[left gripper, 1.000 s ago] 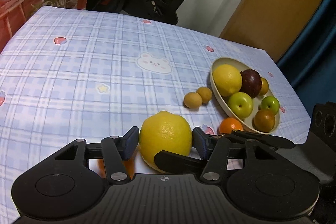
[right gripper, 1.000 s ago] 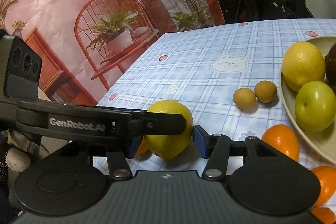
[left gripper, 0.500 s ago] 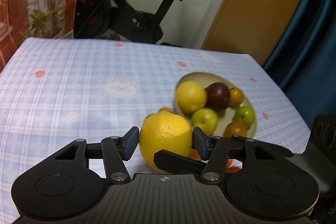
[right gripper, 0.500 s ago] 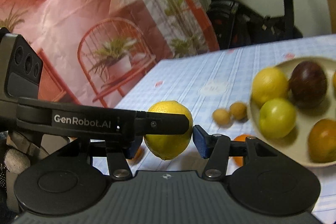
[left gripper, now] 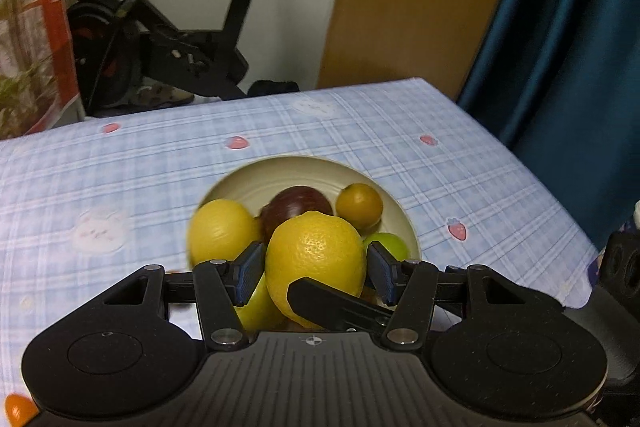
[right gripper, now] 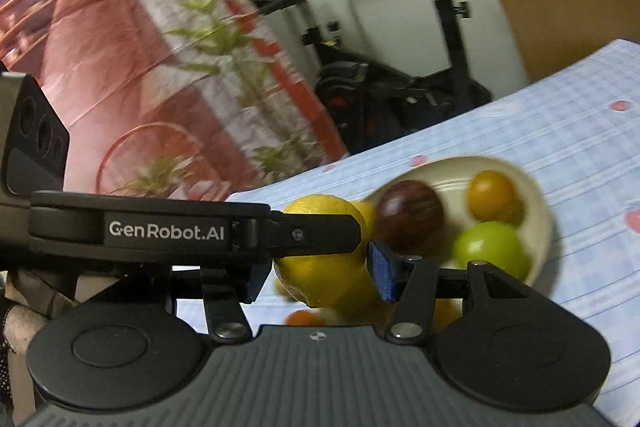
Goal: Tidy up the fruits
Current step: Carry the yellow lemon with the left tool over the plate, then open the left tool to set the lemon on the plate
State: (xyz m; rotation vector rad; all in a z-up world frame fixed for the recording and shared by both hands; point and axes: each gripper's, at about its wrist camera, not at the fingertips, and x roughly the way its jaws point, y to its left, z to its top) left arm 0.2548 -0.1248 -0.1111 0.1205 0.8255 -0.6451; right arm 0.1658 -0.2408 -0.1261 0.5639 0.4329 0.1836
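While both claws share one fruit, step in hand: you are carrying the lemon point(left gripper: 316, 251) to the bowl point(left gripper: 296, 159), with the drop-off not yet made.
Left gripper point(left gripper: 314, 271): pinching the lemon, blue pads against its 9 and 3 o'clock sides.
Right gripper point(right gripper: 318, 277): also clamped on that lemon, crosswise to the left one; its finger crosses the fruit's lower front in the left wrist view.
Lemon's place: in the air, just before the bowl's near rim, hiding part of the contents.
Bowl contents: a second lemon point(left gripper: 220, 231) at 10 o'clock of the held one, a dark plum-like fruit point(left gripper: 298, 205) at 12, a small orange fruit point(left gripper: 359, 205) at 1, a green fruit point(left gripper: 386, 245) at 3.
Next move: judging from this, carry on toward 12 o'clock, where bare bowl floor shows, lower gently, then spread both claws together so the lemon does not roll off its neighbours.
Risk: the bowl is crowded; a nudge could push a fruit over the rim.
Change from a second ago: the bowl lay off at 3 o'clock and the lemon was low near the tablecloth point(left gripper: 120, 167); now the bowl is dead ahead. Grip unchanged.
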